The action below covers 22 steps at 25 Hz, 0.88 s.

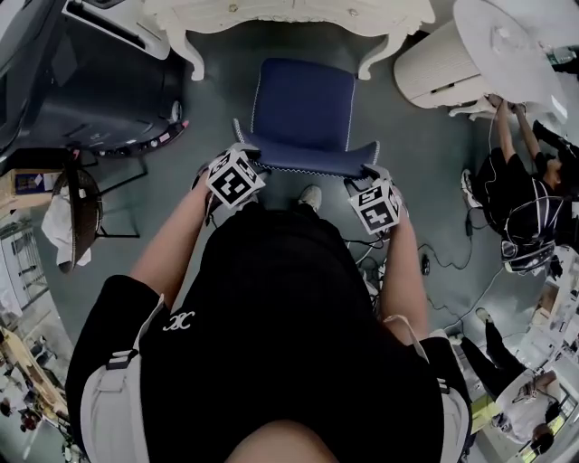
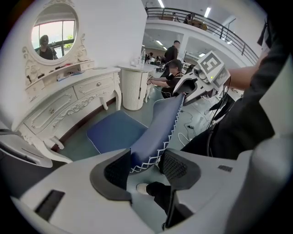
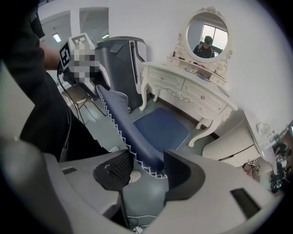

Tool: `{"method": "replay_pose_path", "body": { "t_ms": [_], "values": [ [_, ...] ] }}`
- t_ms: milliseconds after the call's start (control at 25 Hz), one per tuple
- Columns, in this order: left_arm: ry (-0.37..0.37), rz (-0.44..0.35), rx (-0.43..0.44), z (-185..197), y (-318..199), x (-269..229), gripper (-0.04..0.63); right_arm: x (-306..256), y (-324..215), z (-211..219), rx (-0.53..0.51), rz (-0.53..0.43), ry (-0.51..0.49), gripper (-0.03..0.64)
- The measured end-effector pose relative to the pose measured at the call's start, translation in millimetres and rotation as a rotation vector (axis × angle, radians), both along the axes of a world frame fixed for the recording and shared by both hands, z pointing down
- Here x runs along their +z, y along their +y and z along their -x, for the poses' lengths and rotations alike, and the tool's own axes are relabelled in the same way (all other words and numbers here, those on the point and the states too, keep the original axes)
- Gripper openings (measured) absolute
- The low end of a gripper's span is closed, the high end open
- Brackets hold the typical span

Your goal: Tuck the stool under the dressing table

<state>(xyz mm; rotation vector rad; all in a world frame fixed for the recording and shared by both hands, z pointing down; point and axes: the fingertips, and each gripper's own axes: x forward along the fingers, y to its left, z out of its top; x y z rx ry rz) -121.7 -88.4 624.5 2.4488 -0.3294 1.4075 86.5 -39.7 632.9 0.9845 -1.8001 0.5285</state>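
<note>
Stool (image 1: 303, 113), head view: stands close before table (image 1: 298, 14), seat still out on floor, not yet tucked. Left gripper (image 1: 242, 155) and right gripper (image 1: 374, 179) sit at opposite ends of backrest (image 1: 312, 163), likely for straight, even push.

Left gripper view: jaws spread, straddling backrest top edge; pads not clamped.

Right gripper view: jaws spread too, backrest between them, gap showing at one pad. Squeeze probably needed before pushing.

Bare floor (image 1: 222, 90) flanks the stool (image 1: 303, 113) between the dressing table (image 1: 289, 14)'s legs.
</note>
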Motion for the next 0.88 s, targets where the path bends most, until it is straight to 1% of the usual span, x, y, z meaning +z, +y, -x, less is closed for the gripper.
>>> {"method": "replay_pose_path", "body": {
  "t_ms": [40,160,280,520,640,880],
  "values": [
    [0.003,0.004,-0.006,-1,0,0,0.193,2,-1,-2,-0.004,0.007,-0.006,0.213],
    [0.003,0.028,-0.031,-1,0,1,0.195,6,-7,-1,0.013,0.023,-0.075,0.213],
    [0.027,0.048,-0.067,0,-2,2,0.195,7,-9,1,0.028,0.036,-0.11,0.213],
    [0.039,0.027,-0.17,-18,-11,3,0.195,8,-29,-20,0.058,0.019,-0.104,0.213],
    [0.031,0.028,-0.205,-22,-17,4,0.196,5,-39,-26,0.051,0.014,-0.108,0.213],
    [0.016,0.021,-0.295,-35,-35,4,0.196,3,-70,-40,0.025,-0.033,-0.133,0.213]
  ]
}}
